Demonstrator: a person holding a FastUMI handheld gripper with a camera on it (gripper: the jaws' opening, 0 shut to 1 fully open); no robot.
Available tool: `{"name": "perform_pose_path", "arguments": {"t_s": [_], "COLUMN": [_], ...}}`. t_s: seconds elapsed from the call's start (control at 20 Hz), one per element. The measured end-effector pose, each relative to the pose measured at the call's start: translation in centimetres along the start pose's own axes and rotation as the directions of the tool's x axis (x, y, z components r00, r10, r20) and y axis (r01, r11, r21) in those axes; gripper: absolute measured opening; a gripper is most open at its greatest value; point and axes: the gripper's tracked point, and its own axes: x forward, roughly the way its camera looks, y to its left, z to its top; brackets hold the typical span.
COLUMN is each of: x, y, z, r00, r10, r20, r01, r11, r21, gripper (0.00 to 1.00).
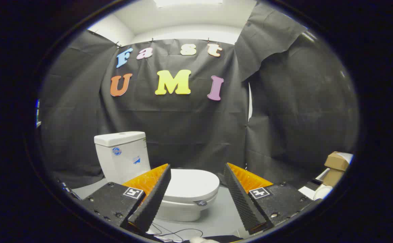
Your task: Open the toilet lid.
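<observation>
A white toilet stands on the grey floor against the black cloth wall. Its lid (191, 184) lies flat and closed over the bowl. The tank (122, 155) rises behind the lid on the left. My gripper (198, 170) is open, its two fingers spread wide. The lid shows between the fingers and a little beyond them, apart from both. The left finger (154, 195) hides the lid's left edge. Nothing is held.
Cardboard boxes (335, 167) and white items are stacked at the right wall. Thin cables (176, 233) lie on the grey floor (220, 216) just under the fingers. Black cloth closes the booth behind and on both sides.
</observation>
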Motion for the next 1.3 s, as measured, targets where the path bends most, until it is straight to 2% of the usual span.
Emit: {"name": "perform_pose_path", "arguments": {"t_s": [0.9, 1.3], "x": [0.5, 6.0], "y": [0.8, 2.0], "z": [0.1, 0.4], "r00": [1.000, 1.000], "r10": [0.014, 0.021], "r20": [-0.003, -0.014], "r01": [-0.014, -0.021], "r11": [1.000, 0.999], "r21": [0.008, 0.028], "gripper": [0.99, 0.99]}}
